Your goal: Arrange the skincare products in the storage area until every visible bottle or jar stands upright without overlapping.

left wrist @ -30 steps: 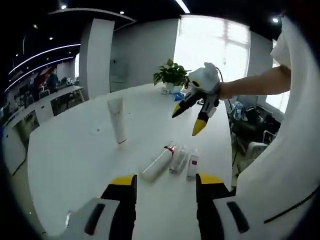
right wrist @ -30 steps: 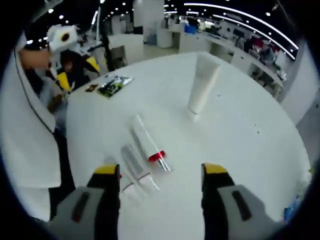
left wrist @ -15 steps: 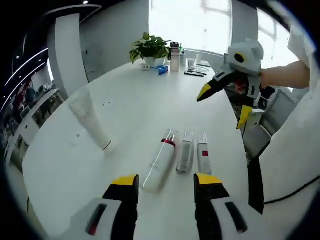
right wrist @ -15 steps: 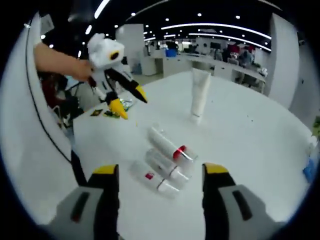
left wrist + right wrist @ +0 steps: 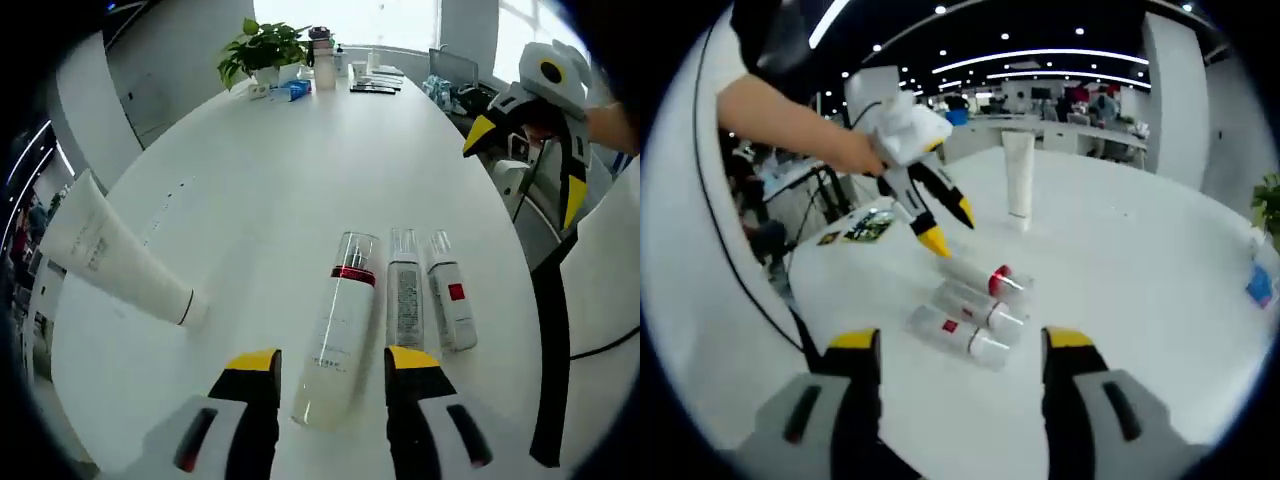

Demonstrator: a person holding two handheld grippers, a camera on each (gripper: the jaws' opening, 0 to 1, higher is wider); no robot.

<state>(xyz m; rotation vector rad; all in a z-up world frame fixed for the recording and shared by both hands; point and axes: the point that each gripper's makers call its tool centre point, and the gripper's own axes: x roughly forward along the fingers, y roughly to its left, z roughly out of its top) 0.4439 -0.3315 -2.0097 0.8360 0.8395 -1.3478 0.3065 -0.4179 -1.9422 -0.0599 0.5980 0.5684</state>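
three skincare bottles are lying flat side by side on the white table (image 5: pixel 300 150), none upright. in the left gripper view, lower middle of the frame, the big bottle w/ the red band (image 5: pixel 338 330) is the leftmost, its bottom end sitting between the left gripper (image 5: pixel 333 362) jaw tips. those jaws are spread wide w/ nothing clamped, can't tell if they touch the bottle. just right of it is the slim clear bottle (image 5: pixel 404 302), then the small bottle w/ the red label (image 5: pixel 451 304), all three roughly parallel and close together.

the white tube (image 5: pixel 118 263) is at the left of that frame, standing on its cap and looking tilted, prob just the fisheye. well apart from the three.

right gripper (image 5: pixel 522 165) comes in at upper right of the left gripper view, jaws apart, holding nothing, up in the air off the table edge. a potted plant (image 5: pixel 258 45) and some small stuff sit at the far end, top of frame.

right gripper view: its own jaws at the bottom are wide open and empty. the three bottles are mid frame, the left gripper's yellow tips just above the red band bottle. tube stands upper middle. a hand (image 5: pixel 845 150) holds the left gripper at upper left.
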